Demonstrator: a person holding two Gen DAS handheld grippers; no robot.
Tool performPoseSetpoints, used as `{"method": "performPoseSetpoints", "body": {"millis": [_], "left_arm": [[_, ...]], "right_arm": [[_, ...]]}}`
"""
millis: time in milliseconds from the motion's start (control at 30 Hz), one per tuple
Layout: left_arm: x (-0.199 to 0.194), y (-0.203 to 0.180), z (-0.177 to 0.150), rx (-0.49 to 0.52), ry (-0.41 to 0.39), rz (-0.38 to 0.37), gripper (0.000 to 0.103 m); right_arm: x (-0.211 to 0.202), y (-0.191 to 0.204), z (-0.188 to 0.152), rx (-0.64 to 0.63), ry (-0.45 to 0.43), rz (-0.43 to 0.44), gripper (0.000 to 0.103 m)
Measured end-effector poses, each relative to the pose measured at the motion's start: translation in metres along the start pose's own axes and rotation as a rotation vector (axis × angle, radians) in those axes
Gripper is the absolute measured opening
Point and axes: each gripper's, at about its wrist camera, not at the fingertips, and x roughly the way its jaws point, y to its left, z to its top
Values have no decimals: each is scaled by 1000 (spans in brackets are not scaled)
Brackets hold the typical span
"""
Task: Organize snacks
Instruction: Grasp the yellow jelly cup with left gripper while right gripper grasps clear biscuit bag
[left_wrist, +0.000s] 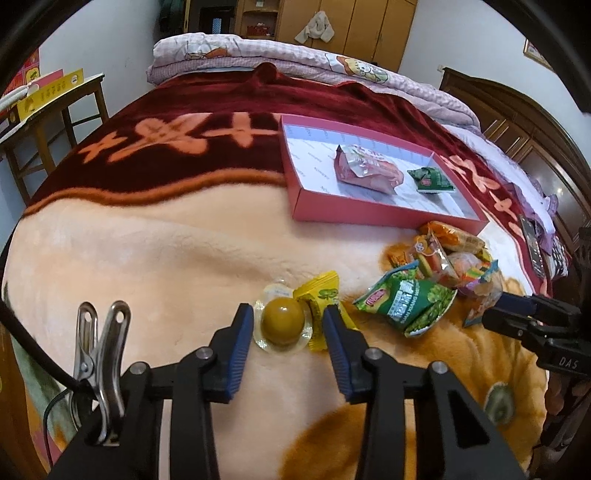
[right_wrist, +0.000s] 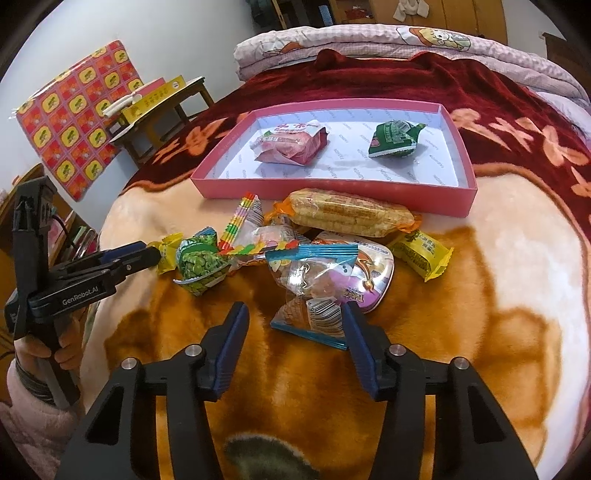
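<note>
A pink box lid tray lies on the bed and holds a pink snack bag and a small green packet. A pile of snacks lies in front of it: a green pea bag, a corn-patterned bag, a yellow packet, a clear blue-edged bag. My left gripper is open, its pads either side of a brown jelly cup beside a yellow candy. My right gripper is open, just before the blue-edged bag.
The bed has a peach, orange and dark red blanket. A folded quilt lies at the far end. A wooden side table with boxes stands at left. Remote controls lie at the bed's right edge.
</note>
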Motion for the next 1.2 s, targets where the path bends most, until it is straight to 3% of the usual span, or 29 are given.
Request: {"method": "performPoseSetpoints", "body": {"millis": [267,400,1200], "left_arm": [[-3,12,2,-27,1,21,42],[3,15,2,-46,16,-3,43],[19,-3,3,29,-1,81,41]], "right_arm": [[-2,0,-3,4,9,4,54],[4,0,-3,1,19,-15,54],[17,-4,2,25,9,-20,54]]}}
